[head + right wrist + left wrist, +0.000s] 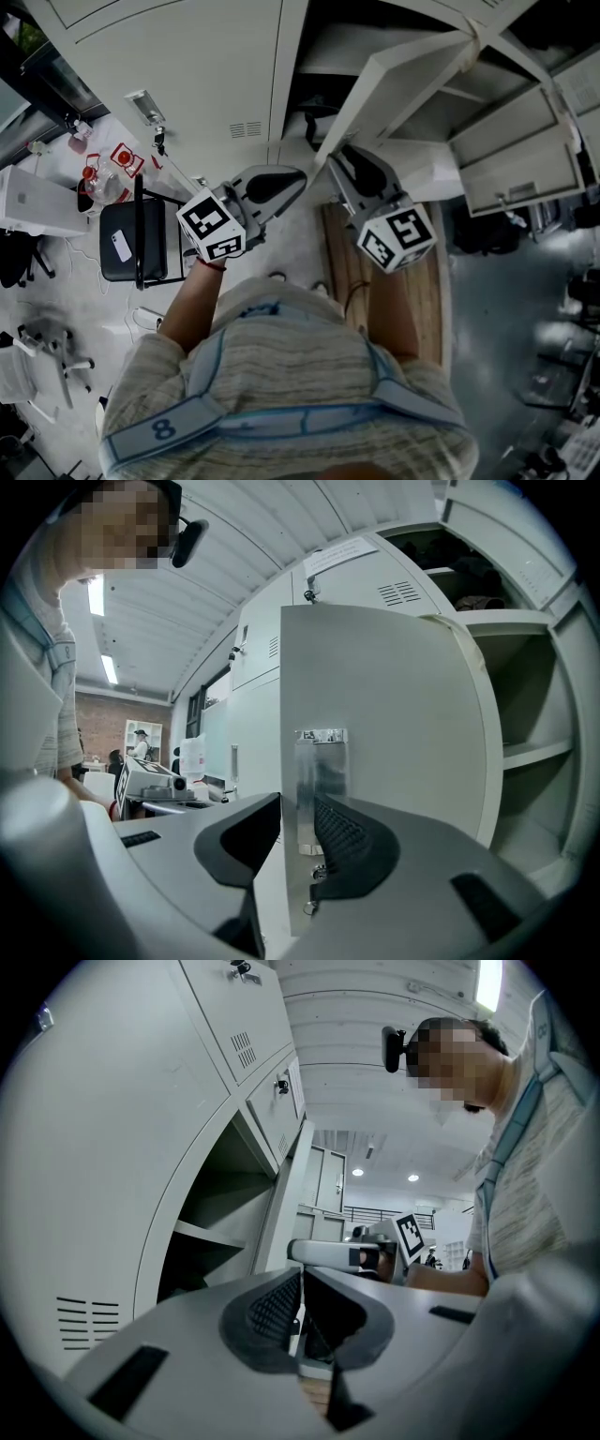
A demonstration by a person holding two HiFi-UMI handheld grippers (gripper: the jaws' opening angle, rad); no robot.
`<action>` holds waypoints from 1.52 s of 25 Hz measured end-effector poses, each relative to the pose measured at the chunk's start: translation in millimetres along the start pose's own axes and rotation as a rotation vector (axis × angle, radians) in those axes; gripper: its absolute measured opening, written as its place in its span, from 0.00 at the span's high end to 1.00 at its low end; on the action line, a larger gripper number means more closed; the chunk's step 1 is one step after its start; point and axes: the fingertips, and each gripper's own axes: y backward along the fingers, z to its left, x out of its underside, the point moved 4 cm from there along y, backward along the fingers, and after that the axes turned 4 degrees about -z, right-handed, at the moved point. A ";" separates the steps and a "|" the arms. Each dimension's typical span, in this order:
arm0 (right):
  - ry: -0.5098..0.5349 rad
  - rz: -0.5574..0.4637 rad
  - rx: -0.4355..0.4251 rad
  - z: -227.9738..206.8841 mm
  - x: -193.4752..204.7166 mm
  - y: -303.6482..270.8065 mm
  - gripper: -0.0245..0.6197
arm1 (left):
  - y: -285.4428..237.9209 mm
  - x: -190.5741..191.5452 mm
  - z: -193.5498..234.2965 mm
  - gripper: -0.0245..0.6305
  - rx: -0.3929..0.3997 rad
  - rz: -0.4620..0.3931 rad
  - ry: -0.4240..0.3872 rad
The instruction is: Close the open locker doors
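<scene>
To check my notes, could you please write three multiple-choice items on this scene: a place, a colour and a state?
1. What stands between the right gripper's jaws? A. the open locker door's edge B. a shelf C. nothing
2. What colour is that door? A. red B. pale grey C. black
3. How do the left gripper's jaws stand? A. wide apart B. on a bottle C. together
Key: 1 A, the door's edge runs between them; 2 B, pale like the lockers; 3 C, they meet.
</scene>
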 end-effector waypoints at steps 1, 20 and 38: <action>0.003 0.000 0.000 -0.1 0.0 -2.6 0.82 | 0.7 -0.1 0.7 0.96 -0.003 -0.001 0.000; 0.055 0.014 0.005 -9.9 -0.5 -59.8 0.82 | 10.7 -0.3 15.2 0.96 -0.024 -0.010 -0.005; 0.075 0.024 0.025 -27.9 -5.2 -100.6 0.82 | 18.7 1.1 25.6 0.96 -0.059 -0.002 0.002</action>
